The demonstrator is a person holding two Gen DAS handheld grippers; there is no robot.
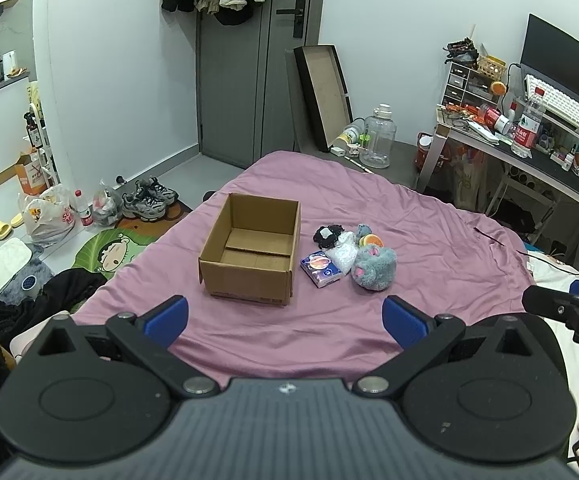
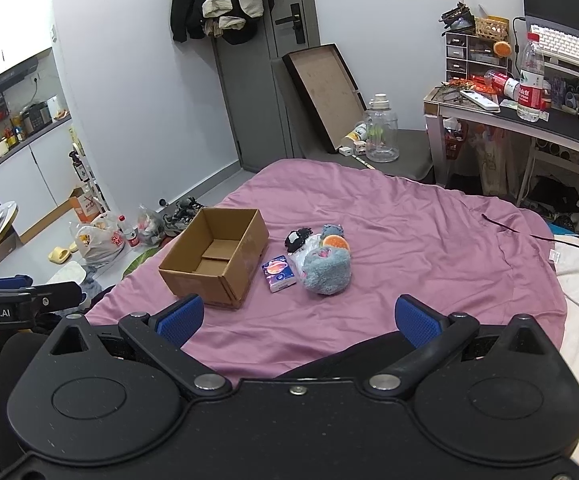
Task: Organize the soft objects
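Observation:
An open, empty cardboard box [image 1: 252, 249] [image 2: 215, 255] stands on the purple bedspread [image 1: 429, 240] [image 2: 409, 240]. To its right lies a small pile: a grey-blue plush toy [image 1: 374, 267] [image 2: 327, 271], a tissue pack [image 1: 321, 267] [image 2: 278, 272], a clear plastic bag [image 1: 341, 254], a black cloth item [image 1: 327, 235] [image 2: 296, 238] and a small plush with an orange disc [image 1: 369, 236] [image 2: 334, 238]. My left gripper [image 1: 285, 318] and right gripper [image 2: 297, 320] hover open over the near bedspread, short of the box and pile, each holding nothing.
The floor to the left holds shoes [image 1: 149, 198], plastic bags [image 1: 47, 216] and a green mat [image 1: 109, 252]. A cluttered desk [image 1: 529, 144] stands to the right. A large clear jug [image 1: 377, 136] and a leaning tray [image 1: 323, 92] sit beyond the bed's far edge by the door.

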